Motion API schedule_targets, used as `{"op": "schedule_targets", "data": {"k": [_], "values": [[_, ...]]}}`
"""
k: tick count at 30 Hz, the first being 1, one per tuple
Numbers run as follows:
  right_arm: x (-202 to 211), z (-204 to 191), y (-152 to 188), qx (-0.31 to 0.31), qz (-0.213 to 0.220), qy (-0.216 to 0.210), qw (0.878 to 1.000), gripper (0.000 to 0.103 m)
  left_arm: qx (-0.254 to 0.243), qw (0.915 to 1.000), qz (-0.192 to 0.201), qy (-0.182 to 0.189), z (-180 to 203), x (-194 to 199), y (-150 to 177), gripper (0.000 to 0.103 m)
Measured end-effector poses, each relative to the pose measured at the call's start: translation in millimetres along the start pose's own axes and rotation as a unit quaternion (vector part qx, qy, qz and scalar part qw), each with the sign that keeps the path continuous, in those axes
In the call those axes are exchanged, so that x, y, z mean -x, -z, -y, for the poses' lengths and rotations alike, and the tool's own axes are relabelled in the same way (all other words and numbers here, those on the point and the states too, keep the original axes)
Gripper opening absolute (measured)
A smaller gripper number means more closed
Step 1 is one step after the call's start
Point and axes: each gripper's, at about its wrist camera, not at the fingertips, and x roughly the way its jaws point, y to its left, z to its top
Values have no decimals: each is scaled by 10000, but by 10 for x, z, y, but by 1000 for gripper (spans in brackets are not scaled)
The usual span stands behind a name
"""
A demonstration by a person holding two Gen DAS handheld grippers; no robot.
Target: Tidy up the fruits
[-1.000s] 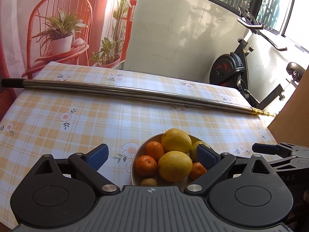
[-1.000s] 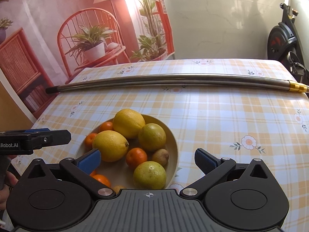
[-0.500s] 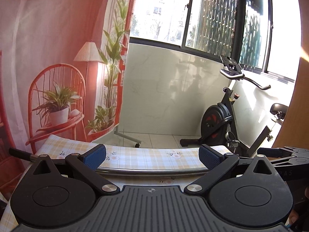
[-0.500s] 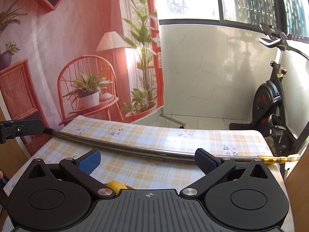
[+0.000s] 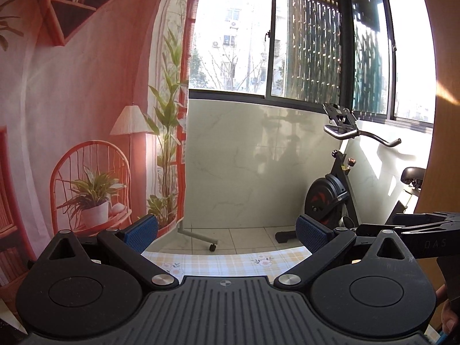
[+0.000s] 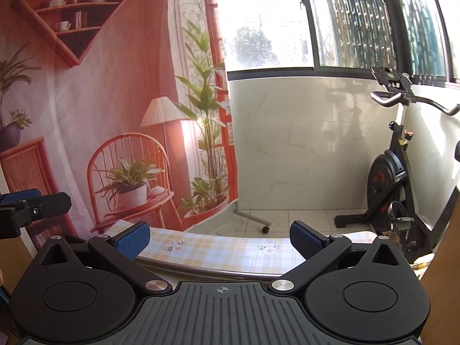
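left gripper [image 5: 227,231]: jaws apart, holding nothing
right gripper [image 6: 220,237]: jaws apart, holding nothing
fruit: none in view
tabletop [image 6: 224,251]: only far checked edge visible
progress: cannot be judged from these views

backdrop [image 6: 86,100] left | exercise bike [image 6: 396,172] right (on floor) | table [image 6: 224,250] before both

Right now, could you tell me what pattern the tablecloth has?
Yellow-and-white checks with small flowers on the tablecloth, clearest in the right wrist view.
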Motion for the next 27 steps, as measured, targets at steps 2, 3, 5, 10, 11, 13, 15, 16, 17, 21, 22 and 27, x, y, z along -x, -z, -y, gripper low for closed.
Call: {"op": "schedule_targets", "data": {"k": [2, 3, 5, 10, 11, 13, 15, 16, 17, 21, 22, 27], "values": [[30, 0, -14, -24, 23, 28, 10000, 103, 18, 10000, 5, -19, -13, 9, -10, 103], [37, 3, -20, -40, 26, 44, 10000, 103, 32, 10000, -1, -13, -18, 11, -13, 103], [51, 10, -24, -70, 23, 63, 10000, 103, 59, 10000, -26, 11, -31, 6, -17, 103], [68, -2, -17, -82, -3, 105, 9999, 103, 81, 9999, -76, -10, -84, -35, -9, 103], [67, 0, -18, -84, -10, 111, 9999, 103, 92, 9999, -79, -3, -88, -30, -9, 103], [57, -5, -18, -97, -27, 125, 9999, 103, 94, 9999, -88, -5, -88, -30, -11, 103], [63, -5, -15, -108, -28, 138, 9998, 103, 59, 9999, -95, -38, -80, -30, -10, 103], [69, -5, -13, -112, -22, 148, 9998, 103, 41, 9999, -96, -54, -73, -40, -22, 103], [75, -3, -14, -117, -10, 155, 9998, 103, 31, 9999, -92, -62, -70, -36, -20, 103], [104, -8, -29, -135, 70, 177, 9997, 103, 69, 9999, -98, -48, -78, -35, -30, 103], [111, 0, -31, -141, 86, 182, 9997, 103, 85, 9999, -106, -38, -79, -37, -31, 103], [135, 13, -36, -108, 110, 196, 9997, 103, 99, 9999, -119, -28, -82, -40, -35, 103]]}}
